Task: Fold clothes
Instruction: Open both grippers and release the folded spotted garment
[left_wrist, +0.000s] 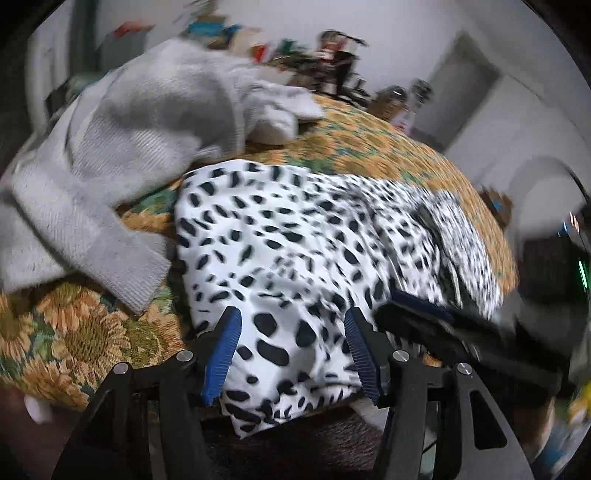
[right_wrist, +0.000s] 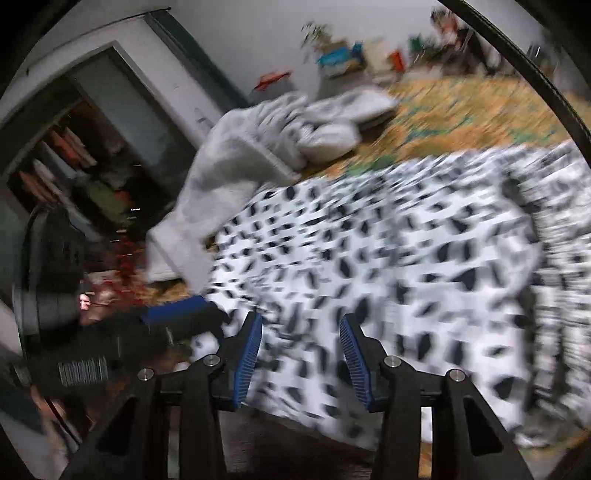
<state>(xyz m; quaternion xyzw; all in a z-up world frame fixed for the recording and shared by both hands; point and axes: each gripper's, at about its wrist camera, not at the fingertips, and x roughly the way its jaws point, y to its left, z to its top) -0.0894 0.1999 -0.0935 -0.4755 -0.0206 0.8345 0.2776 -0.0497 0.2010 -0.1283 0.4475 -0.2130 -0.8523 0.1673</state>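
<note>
Item: spotted garment on your sunflower-cloth counter beside grey knit, both hand-held grippers, left and right, open and empty above it—near hem overhangs, so it may slide off.

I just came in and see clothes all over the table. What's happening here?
A person is folding laundry with two handheld grippers. The left gripper and right gripper both stand open over a black-spotted white garment on the sunflower tablecloth, gripping nothing. A grey sweater lies heaped beside it.
</note>
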